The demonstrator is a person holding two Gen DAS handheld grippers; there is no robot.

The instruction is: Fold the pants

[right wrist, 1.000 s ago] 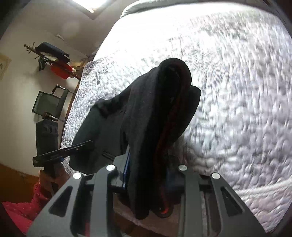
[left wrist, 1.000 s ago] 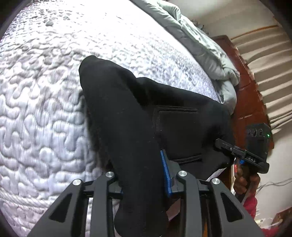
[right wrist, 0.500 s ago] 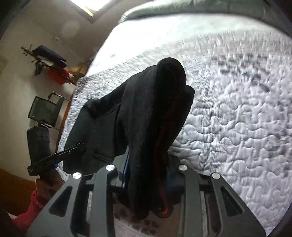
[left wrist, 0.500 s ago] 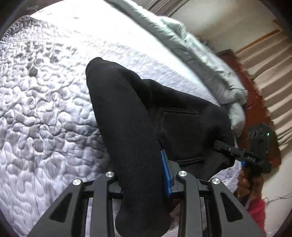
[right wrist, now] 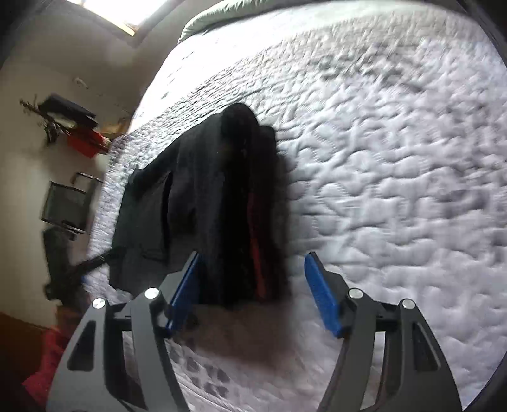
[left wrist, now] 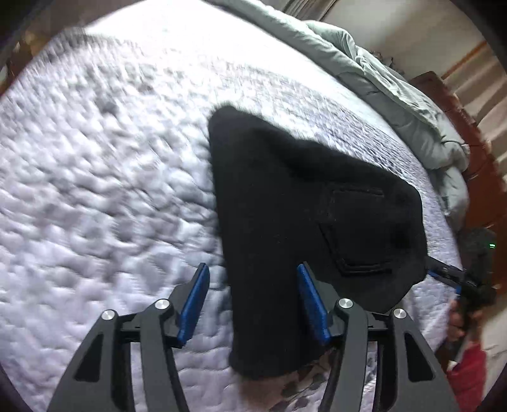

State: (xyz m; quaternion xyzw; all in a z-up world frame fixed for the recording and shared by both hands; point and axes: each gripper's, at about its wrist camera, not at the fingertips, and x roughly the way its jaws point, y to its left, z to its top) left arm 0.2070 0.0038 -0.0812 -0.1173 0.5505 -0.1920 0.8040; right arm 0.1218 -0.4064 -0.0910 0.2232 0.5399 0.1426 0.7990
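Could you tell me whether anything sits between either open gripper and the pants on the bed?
Nothing visible does. The pants lie on the quilt, with the leg end between the open fingers of the left gripper. In the right wrist view, the right gripper is open around the other folded end, nothing in between.

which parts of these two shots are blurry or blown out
Left wrist view: the quilted bedspread is motion-smeared, washing out white toward the top, while the left gripper stays sharp. Right wrist view: the black pants and bedspread are smeared, and the window is blown out.
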